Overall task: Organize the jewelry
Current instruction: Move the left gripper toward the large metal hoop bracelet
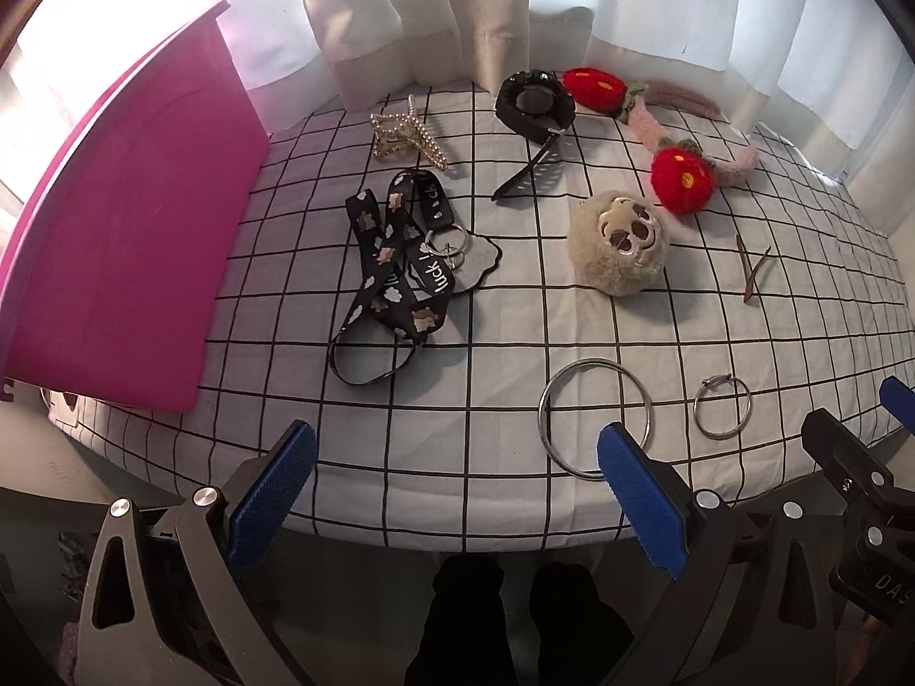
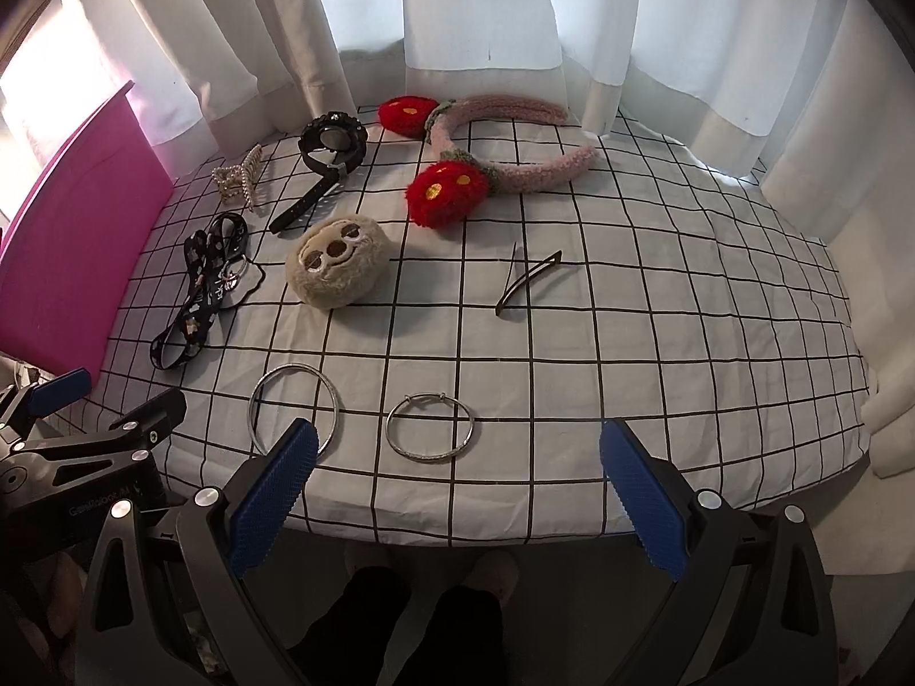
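Note:
Accessories lie on a checked cloth table. A large silver bangle and a smaller silver bangle lie near the front edge. Farther back lie a black lanyard, a pearl hair claw, a black watch, a plush sloth, a pink headband with red flowers and a thin hair clip. My left gripper and right gripper hover open and empty at the front edge.
A pink box stands at the table's left. White curtains hang behind the table. The right gripper shows at the left wrist view's right edge; the left gripper shows at the right wrist view's left edge.

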`<state>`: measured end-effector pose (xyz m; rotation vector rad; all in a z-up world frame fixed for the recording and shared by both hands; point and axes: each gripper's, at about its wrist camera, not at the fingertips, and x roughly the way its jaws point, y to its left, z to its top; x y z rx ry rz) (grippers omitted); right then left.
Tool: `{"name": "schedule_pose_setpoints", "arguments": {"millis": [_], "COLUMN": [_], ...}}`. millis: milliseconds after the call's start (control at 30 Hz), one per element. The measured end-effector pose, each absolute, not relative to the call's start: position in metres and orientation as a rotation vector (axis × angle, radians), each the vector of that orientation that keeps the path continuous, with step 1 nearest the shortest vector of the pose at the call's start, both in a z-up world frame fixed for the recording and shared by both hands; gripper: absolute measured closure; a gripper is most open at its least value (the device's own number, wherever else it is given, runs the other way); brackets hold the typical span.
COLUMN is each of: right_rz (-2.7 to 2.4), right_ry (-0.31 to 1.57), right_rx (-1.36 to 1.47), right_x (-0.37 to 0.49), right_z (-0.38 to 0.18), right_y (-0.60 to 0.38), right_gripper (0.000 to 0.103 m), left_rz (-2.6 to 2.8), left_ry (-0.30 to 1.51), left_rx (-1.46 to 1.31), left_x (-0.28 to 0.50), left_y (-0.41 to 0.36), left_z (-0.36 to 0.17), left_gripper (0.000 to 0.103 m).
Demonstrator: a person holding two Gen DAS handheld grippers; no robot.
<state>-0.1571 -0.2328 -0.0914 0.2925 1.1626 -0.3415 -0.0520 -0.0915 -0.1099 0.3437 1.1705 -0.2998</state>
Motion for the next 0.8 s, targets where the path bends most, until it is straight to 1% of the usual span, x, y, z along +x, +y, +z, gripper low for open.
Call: {"name": "schedule_pose_setpoints", "arguments": {"millis": [200, 333, 800], "right_rz": [-0.263, -0.216, -0.108], "right_ry": [1.224, 1.239, 1.267], "right_rx": [0.24, 0.218, 0.202], "right_x": [-0.15, -0.144, -0.125], "right_z": [-0.134, -0.154, -0.184], "right_y": [-0.241, -0.245, -0.248], "right_gripper": [0.009, 0.009, 0.009], "left_rz": [-0.277, -0.252, -0.2], "left_ry": [1.204, 1.204, 1.215], "left_rx": [0.3, 0.285, 0.264], "left_x": [-0.06, -0.059, -0.057], "left_y": [-0.102, -0.108, -0.103], "left_z": [-0.142, -0.155, -0.172], "left_gripper": [0.006, 0.006, 0.006]}}
